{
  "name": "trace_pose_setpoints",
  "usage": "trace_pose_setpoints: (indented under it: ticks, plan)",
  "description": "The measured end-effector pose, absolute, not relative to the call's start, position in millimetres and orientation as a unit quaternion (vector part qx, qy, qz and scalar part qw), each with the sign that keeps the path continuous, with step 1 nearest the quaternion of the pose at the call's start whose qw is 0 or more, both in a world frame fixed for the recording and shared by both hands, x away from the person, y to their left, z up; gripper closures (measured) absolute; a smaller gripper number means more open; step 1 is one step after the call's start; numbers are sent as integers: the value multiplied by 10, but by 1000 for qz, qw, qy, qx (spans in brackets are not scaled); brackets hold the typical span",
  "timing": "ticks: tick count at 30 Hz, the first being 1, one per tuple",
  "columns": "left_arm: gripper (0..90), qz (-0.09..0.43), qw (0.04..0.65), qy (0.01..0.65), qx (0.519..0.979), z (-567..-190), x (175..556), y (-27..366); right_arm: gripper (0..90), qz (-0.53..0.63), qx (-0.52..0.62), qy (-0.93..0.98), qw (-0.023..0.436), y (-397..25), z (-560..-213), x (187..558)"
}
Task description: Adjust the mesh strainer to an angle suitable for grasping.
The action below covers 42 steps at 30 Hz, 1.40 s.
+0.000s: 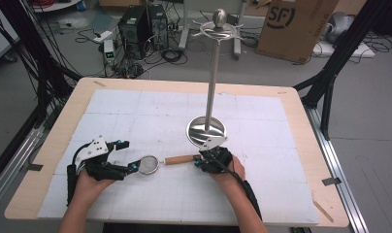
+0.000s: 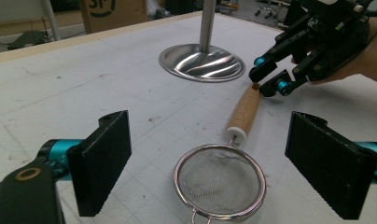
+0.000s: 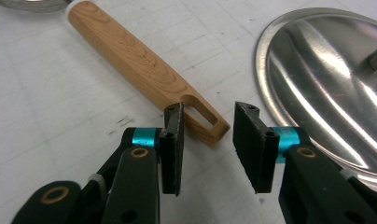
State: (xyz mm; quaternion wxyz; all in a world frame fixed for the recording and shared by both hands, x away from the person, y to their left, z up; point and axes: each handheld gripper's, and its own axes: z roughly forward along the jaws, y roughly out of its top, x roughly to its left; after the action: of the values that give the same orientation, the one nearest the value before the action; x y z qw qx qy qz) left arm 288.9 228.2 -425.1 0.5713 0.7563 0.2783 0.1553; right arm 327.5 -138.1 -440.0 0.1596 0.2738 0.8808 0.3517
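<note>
A small mesh strainer point(image 1: 148, 164) point(image 2: 219, 182) with a wooden handle point(image 1: 179, 159) point(image 2: 245, 109) point(image 3: 140, 60) lies flat on the white mat. My left gripper point(image 1: 128, 156) point(image 2: 210, 140) is open wide, its jaws standing either side of the mesh bowl without touching it. At the handle's slotted far end my right gripper point(image 1: 198, 160) point(image 3: 207, 126) is open, the end of the handle sitting between its jaw tips, which are not closed on it. The left gripper view also shows the right gripper point(image 2: 266, 79) at that end.
A steel hanging stand rises just behind the handle, with a round base point(image 1: 206, 130) point(image 2: 200, 63) point(image 3: 326, 88), a thin pole point(image 1: 212, 73) and hooks at its top point(image 1: 219, 29). Past the wooden table edge point(image 1: 184, 85) stand computer towers point(image 1: 140, 24) and a cardboard box point(image 1: 296, 24).
</note>
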Motion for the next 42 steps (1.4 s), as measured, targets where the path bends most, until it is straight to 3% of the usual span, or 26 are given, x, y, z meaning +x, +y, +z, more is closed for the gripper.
trace_pose_setpoints:
  ticks: [14,26,42]
  plan:
    - [150,157,569,281,757,-4257,2890,2303,519,376,290,867,150,-1589,-4266,3190]
    - [150,156,563,284,760,-4266,2889,2284,456,439,315,821,183,-2210,-4070,2818]
    - [150,151,572,280,756,-4252,2877,2273,367,467,354,782,212,-2608,-4061,2780]
